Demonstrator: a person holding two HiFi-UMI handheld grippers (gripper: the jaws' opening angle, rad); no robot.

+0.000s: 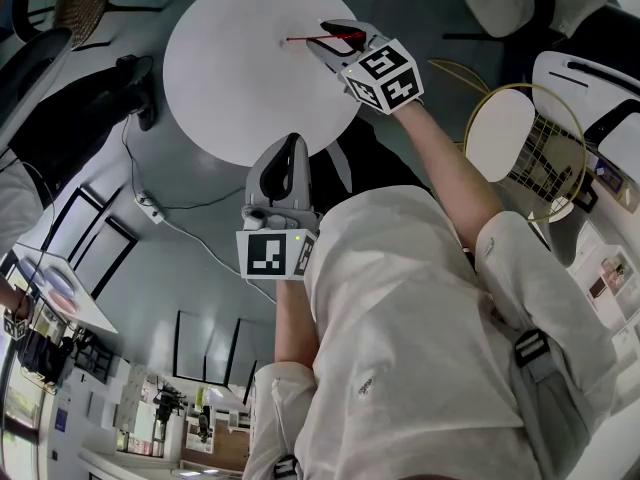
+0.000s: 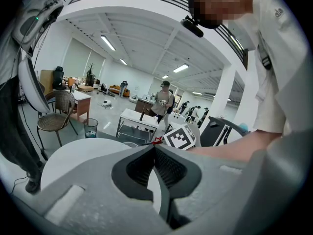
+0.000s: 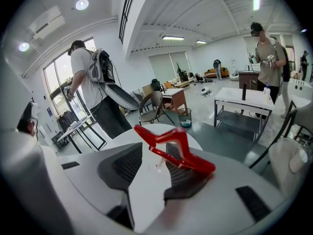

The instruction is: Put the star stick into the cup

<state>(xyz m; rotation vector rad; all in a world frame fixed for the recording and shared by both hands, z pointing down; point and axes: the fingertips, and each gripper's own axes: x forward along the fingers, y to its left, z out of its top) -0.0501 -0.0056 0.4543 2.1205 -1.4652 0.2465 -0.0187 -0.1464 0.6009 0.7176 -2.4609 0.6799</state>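
Observation:
The red star stick [image 1: 342, 36] lies at my right gripper [image 1: 326, 40] over the far edge of the round white table [image 1: 230, 78], its thin stem pointing left. In the right gripper view the star [image 3: 172, 148] rests on top of the right-hand finger [image 3: 183, 173]. The jaws of my right gripper [image 3: 154, 153] stand apart and the pads do not press on the stick. My left gripper [image 1: 289, 146] hovers at the table's near edge, jaws closed together with nothing between them [image 2: 155, 150]. From the left gripper view a red tip of the star [image 2: 157, 141] peeks over the jaws. No cup shows in any view.
A badminton racket [image 1: 540, 153] lies to the right of the table and a cable [image 1: 190, 208] trails over the floor. A wicker chair [image 3: 154, 106], a bin [image 3: 185, 116], other tables and a person with a backpack [image 3: 93, 82] stand beyond the round table.

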